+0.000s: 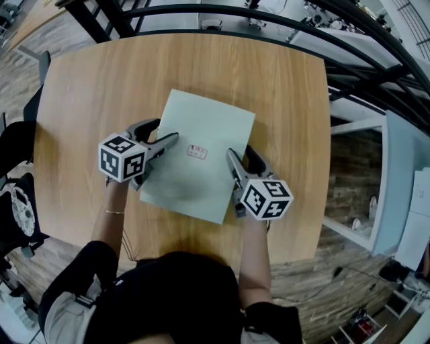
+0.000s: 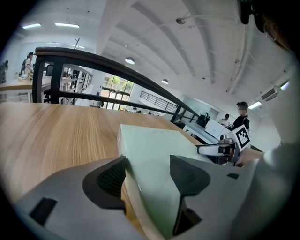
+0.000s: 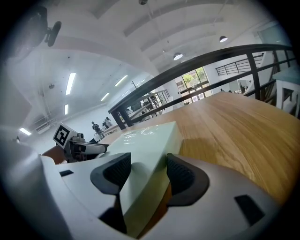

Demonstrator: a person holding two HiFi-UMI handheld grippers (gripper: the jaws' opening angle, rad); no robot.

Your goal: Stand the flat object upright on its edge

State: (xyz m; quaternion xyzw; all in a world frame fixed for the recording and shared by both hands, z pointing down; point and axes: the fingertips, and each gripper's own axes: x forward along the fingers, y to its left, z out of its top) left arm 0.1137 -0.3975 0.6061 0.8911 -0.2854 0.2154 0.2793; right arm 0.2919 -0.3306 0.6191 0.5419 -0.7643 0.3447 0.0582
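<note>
A round-cornered wooden table (image 1: 80, 101) fills the view from my head, with a dark curved railing (image 1: 269, 20) and a bright open workspace beyond it. A flat, pale green box (image 1: 201, 127) lies on its broad face near the middle of the table, turned at a slight angle to me. A small label (image 1: 197, 152) sits on its top.

I hold one gripper in each hand, one at either long side of the box. My left gripper (image 1: 164, 132) reaches in at the box's left edge and my right gripper (image 1: 238, 151) at its right edge, roughly opposite each other. I judge this placing is meant to take the box from both sides at once, so that it can be tipped up evenly onto an edge without twisting.

In the left gripper view, the jaws (image 2: 147, 176) stand wide apart with the box's edge between them: one pad lies against its side and the other hangs over its top face. In the right gripper view, the jaws (image 3: 143, 176) are likewise spread, and the box's edge and near corner run between the two ribbed pads. Neither pair looks clamped down, so I read both grippers as released around the box and not gripping it.

The box is not yet upright, so the task appears to be at or near its start.
</note>
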